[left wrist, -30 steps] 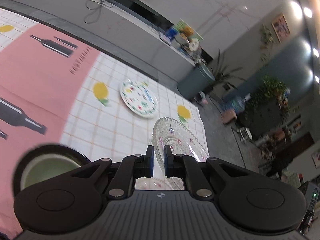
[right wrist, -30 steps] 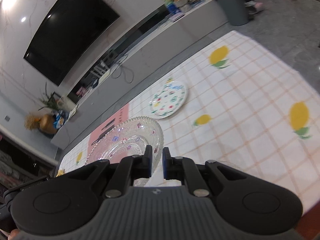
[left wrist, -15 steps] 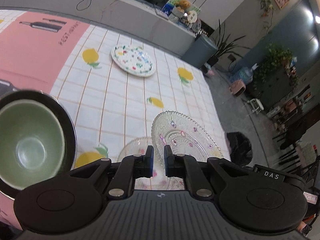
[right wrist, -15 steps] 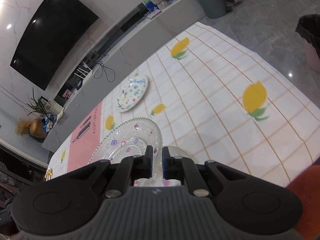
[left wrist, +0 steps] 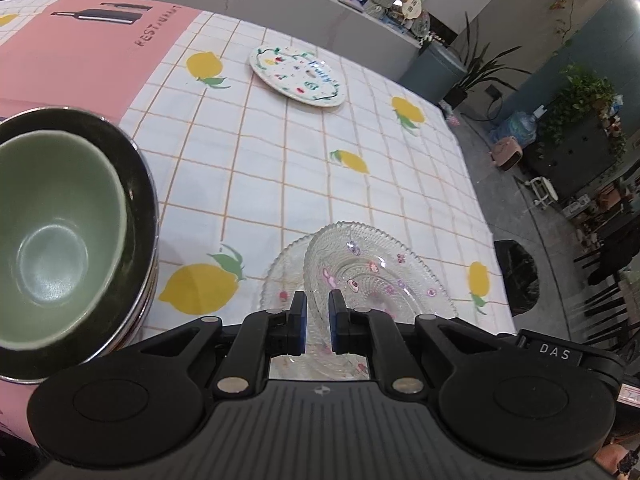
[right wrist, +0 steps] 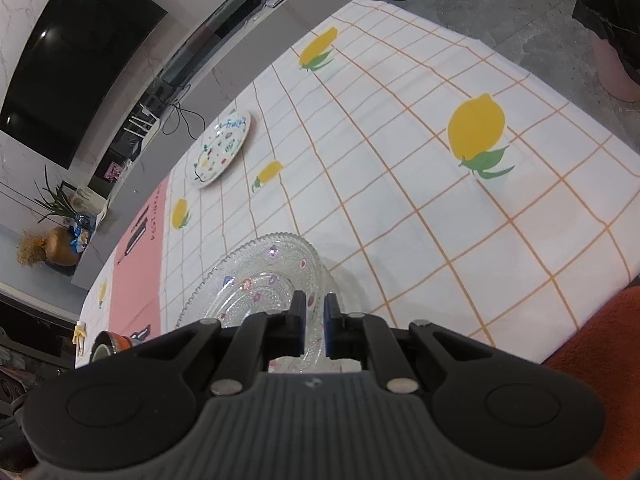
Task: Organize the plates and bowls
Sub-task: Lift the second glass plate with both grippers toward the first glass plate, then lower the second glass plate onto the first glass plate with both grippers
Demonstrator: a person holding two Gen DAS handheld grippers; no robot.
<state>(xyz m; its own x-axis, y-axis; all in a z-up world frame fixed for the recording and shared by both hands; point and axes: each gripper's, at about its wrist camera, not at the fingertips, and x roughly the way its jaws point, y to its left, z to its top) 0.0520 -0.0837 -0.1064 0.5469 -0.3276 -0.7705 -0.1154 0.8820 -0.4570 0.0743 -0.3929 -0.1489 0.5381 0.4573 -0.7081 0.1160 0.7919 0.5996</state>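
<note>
A clear glass plate with small flower marks (left wrist: 372, 276) is held by its rim from two sides. My left gripper (left wrist: 317, 308) is shut on its near edge. My right gripper (right wrist: 315, 308) is shut on the rim of the same glass plate (right wrist: 256, 280). It hovers tilted just above a second glass plate (left wrist: 280, 276) that lies on the tablecloth; whether they touch I cannot tell. A green bowl (left wrist: 52, 232) sits nested in a dark bowl (left wrist: 136, 184) at the left. A painted white plate (left wrist: 296, 76) lies farther back, the same painted plate (right wrist: 222, 144) in the right wrist view.
The lemon-print tablecloth (right wrist: 440, 208) ends close at the right, over an orange seat (right wrist: 600, 344). A bin with a black bag (right wrist: 612, 28) stands on the floor beyond. A tape roll (right wrist: 106, 344) lies at the left on the pink strip.
Both grippers have come down toward the table with the glass plate. The second glass plate has appeared beneath it, and the nested bowls now fill the left of the left wrist view.
</note>
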